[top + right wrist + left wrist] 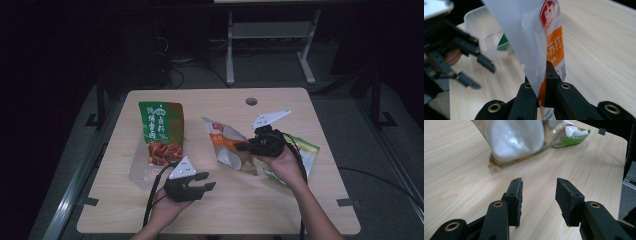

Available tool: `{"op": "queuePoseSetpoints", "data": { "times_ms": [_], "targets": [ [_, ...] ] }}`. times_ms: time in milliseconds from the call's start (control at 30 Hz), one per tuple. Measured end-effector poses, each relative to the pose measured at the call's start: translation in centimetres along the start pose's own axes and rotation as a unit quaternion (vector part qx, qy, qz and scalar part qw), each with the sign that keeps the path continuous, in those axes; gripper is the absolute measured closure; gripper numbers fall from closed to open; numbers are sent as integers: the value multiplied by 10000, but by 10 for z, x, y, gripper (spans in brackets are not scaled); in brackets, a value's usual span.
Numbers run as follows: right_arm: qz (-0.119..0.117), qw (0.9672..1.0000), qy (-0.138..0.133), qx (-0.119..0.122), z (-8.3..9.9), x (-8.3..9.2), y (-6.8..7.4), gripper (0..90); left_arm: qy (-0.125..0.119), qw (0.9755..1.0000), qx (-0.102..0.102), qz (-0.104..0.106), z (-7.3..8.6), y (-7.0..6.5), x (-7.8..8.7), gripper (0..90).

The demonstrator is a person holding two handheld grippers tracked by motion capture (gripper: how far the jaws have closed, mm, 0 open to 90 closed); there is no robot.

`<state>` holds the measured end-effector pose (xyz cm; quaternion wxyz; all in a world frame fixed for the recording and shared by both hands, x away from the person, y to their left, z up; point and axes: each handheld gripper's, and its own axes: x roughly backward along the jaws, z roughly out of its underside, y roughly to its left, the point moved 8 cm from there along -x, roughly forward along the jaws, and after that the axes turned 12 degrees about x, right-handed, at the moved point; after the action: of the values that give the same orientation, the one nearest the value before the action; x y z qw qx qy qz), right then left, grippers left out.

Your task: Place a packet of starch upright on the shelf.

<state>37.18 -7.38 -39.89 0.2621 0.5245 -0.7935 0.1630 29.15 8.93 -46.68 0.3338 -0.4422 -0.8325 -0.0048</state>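
High view frames a pale wooden desk (225,205) on which three snack packets are seen: a green packet (161,131) lying flat at the left, an orange-and-white packet (227,145) near the middle, and a green-and-white packet (306,150) partly covered by the person's right hand. The orange-and-white packet (549,45) is gripped at one edge by the right hand-held gripper (250,145), whose jaws are closed flat on the film, as is shown plainly in the right gripper view; the packet is raised at that edge, while its far end appears to rest on the desk, so a lift or drag is judged to be under way. The left hand-held gripper (202,182) is held low over the desk nearer the person, its jaws spread wide and empty, pointed towards the raised packet (516,137). It is judged to be kept ready so that the packet's free end can be taken or steadied.
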Motion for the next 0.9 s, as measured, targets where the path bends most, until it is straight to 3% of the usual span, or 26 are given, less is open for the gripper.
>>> {"op": "queuePoseSetpoints", "data": {
  "times_ms": [200,333,467,900],
  "targets": [
    [92,9999,-70,-19,-12,-1,-9,900,34,9998,63,165,8,-2,5,511],
    [158,9998,-93,-19,-22,-3,-14,900,48,9998,-55,175,11,-4,8,476],
    [178,9997,-161,3,-33,-7,-19,900,26,9998,-9,216,13,-3,10,453],
    [-5,9996,-226,163,-77,-45,-30,900,-18,9997,-88,221,15,-3,15,404]
  ]
}}
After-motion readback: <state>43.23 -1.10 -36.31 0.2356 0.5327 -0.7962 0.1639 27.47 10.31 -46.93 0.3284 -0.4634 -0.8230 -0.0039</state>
